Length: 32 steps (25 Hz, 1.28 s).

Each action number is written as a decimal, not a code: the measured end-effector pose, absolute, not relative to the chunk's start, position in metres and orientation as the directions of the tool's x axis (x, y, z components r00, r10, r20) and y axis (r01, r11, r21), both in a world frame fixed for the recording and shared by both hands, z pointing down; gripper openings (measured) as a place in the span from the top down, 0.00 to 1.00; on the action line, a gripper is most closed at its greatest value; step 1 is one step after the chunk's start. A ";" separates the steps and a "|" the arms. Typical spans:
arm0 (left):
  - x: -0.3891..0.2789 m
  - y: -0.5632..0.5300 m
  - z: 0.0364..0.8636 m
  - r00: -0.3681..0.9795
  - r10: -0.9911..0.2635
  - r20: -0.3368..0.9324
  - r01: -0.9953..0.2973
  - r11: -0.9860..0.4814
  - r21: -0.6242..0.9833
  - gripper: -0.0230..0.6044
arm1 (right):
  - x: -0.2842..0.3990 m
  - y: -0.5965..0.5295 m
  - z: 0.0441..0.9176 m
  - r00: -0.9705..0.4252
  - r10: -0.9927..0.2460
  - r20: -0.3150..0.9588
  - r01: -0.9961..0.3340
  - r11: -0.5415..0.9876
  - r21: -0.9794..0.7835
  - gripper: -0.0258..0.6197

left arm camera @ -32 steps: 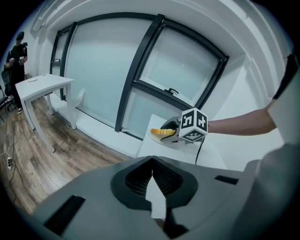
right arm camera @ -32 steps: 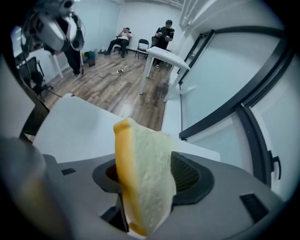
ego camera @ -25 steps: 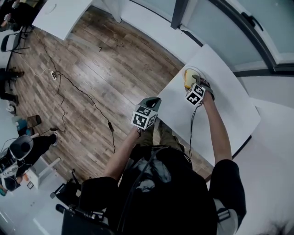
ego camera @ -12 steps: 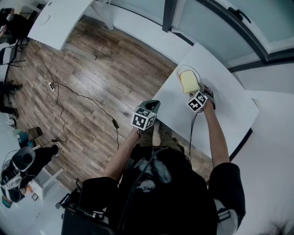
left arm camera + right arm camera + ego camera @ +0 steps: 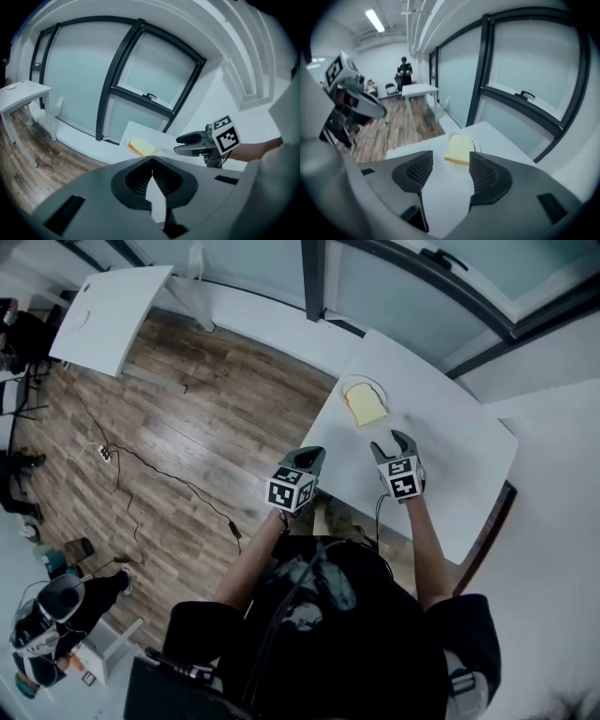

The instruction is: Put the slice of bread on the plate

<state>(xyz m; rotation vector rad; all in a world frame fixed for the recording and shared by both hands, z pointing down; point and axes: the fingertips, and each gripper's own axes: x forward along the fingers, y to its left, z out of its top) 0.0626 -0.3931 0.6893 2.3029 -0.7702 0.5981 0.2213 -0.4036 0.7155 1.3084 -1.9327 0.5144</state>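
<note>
A pale yellow slice of bread [image 5: 365,404] lies on a white plate [image 5: 348,385] at the far left corner of the white table [image 5: 450,446]. The slice [image 5: 459,150] and the plate's rim [image 5: 475,145] also show ahead of my right gripper [image 5: 449,172]. That right gripper [image 5: 394,444] hovers above the table, short of the plate; its jaws stand apart and are closing with nothing between them. My left gripper [image 5: 305,462] is held off the table's left edge, jaws shut together [image 5: 151,169] and empty. In the left gripper view the bread [image 5: 142,147] lies beyond the jaws.
The table's near edge [image 5: 487,521] is dark. Wooden floor [image 5: 178,437] with a trailing cable [image 5: 187,488] lies left. A second white table [image 5: 108,301] stands far left, and glass panels with dark frames [image 5: 314,277] run behind. People [image 5: 404,70] are far across the room.
The right gripper left the bread lying on the plate and drew back and up toward me, rolling level. The left gripper rose slightly. The head view shifted.
</note>
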 end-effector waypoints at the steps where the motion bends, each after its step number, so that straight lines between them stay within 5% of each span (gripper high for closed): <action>1: 0.066 -0.392 0.680 0.734 -0.374 0.566 -0.645 -0.643 0.412 0.95 | 0.217 -0.398 0.695 -0.227 -0.661 0.716 -0.930 0.366 0.043 0.58; 5: 0.084 -0.388 0.640 0.768 -0.407 0.494 -0.614 -0.686 0.390 0.95 | 0.215 -0.374 0.626 -0.208 -0.803 0.558 -0.973 0.229 -0.033 0.77; 14: 0.129 -0.389 0.581 0.808 -0.428 0.405 -0.543 -0.808 0.228 0.95 | 0.235 -0.349 0.558 -0.122 -0.908 0.401 -0.986 0.066 -0.151 0.93; 32: 0.148 -0.375 0.569 0.835 -0.388 0.389 -0.493 -0.842 0.219 0.95 | 0.238 -0.338 0.554 -0.152 -0.916 0.370 -0.976 0.080 -0.202 0.95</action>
